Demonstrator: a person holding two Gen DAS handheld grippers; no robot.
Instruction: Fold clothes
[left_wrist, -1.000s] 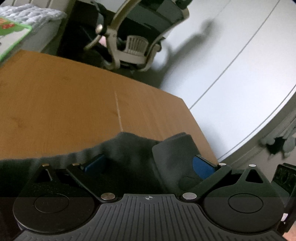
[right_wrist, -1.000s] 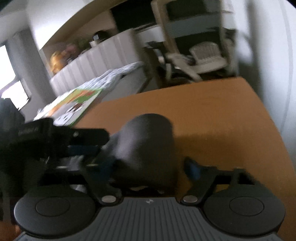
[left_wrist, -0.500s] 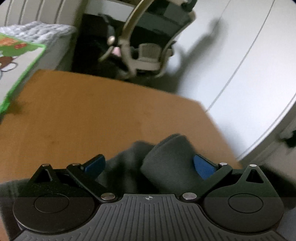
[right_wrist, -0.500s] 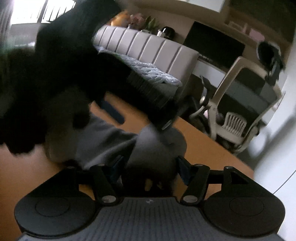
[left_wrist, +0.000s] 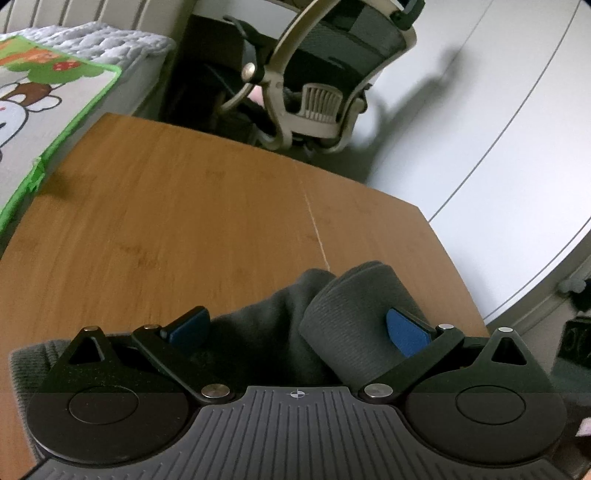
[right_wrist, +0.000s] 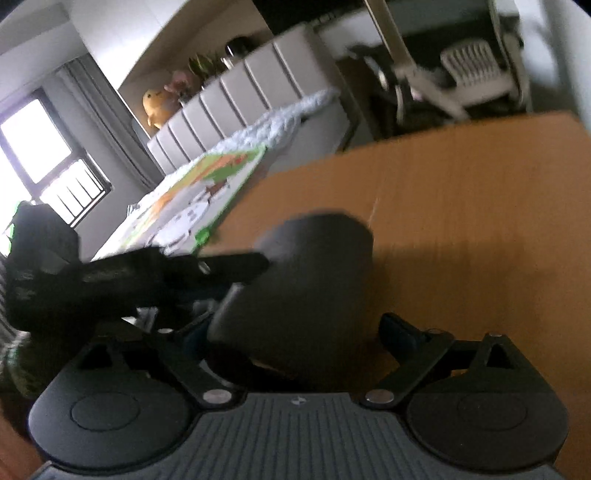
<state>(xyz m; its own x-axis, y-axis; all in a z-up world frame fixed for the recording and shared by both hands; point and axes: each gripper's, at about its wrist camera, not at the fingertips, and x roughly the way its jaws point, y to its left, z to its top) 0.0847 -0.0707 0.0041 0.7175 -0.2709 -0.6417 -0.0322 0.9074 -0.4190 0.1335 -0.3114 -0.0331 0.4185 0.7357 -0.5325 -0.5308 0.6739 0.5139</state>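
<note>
A dark grey ribbed garment (left_wrist: 354, 317) lies bunched on the wooden table (left_wrist: 192, 221) near its right edge, with a folded cuff sticking up. My left gripper (left_wrist: 295, 325) stands with its blue pads wide apart. The cuff lies between them, against the right pad (left_wrist: 406, 332). In the blurred right wrist view the same grey cuff (right_wrist: 306, 280) sits between the jaws of my right gripper (right_wrist: 295, 328), which are opening. Bare table shows between its right finger (right_wrist: 399, 328) and the cloth. The black left gripper body (right_wrist: 110, 280) reaches in from the left.
An office chair (left_wrist: 328, 74) stands beyond the table's far edge by a white wall (left_wrist: 498, 92). A green-edged picture mat (left_wrist: 44, 110) on a bed borders the table's left side. A window (right_wrist: 44, 162) and padded headboard (right_wrist: 240, 103) are far left.
The right gripper's jaws have spread wider, with a gap now beside the cuff, and its view has swung about. The left gripper has barely moved, and the cuff stays between its wide jaws.
</note>
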